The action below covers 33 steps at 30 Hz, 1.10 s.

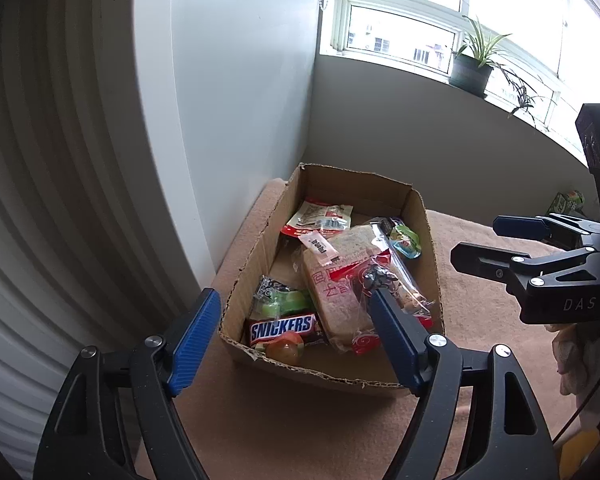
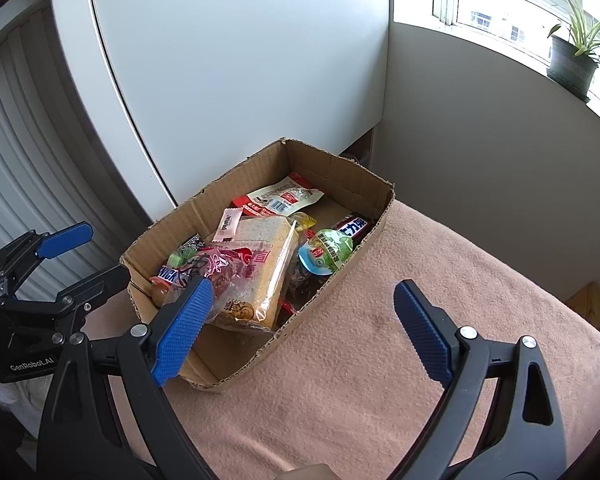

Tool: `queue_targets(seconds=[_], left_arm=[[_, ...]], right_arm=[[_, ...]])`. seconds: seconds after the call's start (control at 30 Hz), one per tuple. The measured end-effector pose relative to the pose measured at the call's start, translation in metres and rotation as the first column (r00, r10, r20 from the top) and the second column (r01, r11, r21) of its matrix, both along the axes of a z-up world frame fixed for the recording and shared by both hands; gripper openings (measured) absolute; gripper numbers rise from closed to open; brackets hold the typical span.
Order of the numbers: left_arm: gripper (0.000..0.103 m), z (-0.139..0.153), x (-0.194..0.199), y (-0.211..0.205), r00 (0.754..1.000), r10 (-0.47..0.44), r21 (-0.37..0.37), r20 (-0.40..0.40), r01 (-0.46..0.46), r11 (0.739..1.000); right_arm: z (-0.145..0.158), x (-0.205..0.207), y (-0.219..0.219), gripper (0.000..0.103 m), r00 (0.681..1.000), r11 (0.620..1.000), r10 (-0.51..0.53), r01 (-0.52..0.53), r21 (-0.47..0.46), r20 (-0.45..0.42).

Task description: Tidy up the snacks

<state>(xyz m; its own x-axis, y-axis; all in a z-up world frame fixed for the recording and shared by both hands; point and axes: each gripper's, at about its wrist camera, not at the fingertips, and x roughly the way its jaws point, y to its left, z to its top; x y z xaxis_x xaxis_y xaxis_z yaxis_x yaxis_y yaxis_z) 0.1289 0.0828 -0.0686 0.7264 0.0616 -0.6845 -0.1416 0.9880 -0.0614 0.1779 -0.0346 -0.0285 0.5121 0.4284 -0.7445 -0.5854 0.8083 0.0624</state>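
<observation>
An open cardboard box [image 1: 320, 372] [image 2: 340, 172] sits on a tan cloth and holds several snacks. Among them are a Snickers bar [image 1: 282, 328], a clear-wrapped bread pack [image 1: 336, 284] [image 2: 260, 276], a green jelly cup [image 2: 326, 254], a red-and-white packet [image 1: 320, 216] [image 2: 284, 198] and a round orange candy [image 1: 283, 352]. My left gripper [image 1: 294, 304] [image 2: 100, 252] hovers over the box's near end, open, with nothing pinched. My right gripper [image 2: 304, 286] [image 1: 478, 238] stands open beside the box's right wall, holding nothing.
A white cabinet panel [image 2: 240, 60] rises right behind and left of the box. The tan cloth [image 2: 360, 380] stretches right of the box. A potted plant [image 1: 474, 68] stands on the windowsill. A green packet [image 1: 568, 200] lies at the cloth's far right.
</observation>
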Motion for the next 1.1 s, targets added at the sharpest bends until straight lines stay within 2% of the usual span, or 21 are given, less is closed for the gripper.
queue_targets(seconds=[0.4,0.67,0.8,1.1], left_arm=[[0.080,0.009,-0.023,-0.003,0.998,0.024,0.009,0.054,-0.025,1.000],[0.080,0.021,-0.058,-0.012,0.991,0.056,0.046,0.120,-0.062,0.997],[0.080,0.028,-0.077,-0.013,0.985,0.083,0.031,0.151,-0.088,0.996],[0.080,0.029,-0.102,-0.016,0.979,0.129,0.038,0.159,-0.136,0.990]], right_arm=[[0.016,-0.041,-0.019,0.094,0.994,0.997,-0.055,0.049,0.065,0.094],[0.025,-0.076,-0.030,0.097,0.991,0.989,-0.070,0.054,0.140,0.115],[0.031,-0.091,-0.036,0.098,0.988,0.985,-0.082,0.060,0.164,0.132],[0.036,-0.128,-0.048,0.098,0.977,0.980,-0.117,0.086,0.178,0.178]])
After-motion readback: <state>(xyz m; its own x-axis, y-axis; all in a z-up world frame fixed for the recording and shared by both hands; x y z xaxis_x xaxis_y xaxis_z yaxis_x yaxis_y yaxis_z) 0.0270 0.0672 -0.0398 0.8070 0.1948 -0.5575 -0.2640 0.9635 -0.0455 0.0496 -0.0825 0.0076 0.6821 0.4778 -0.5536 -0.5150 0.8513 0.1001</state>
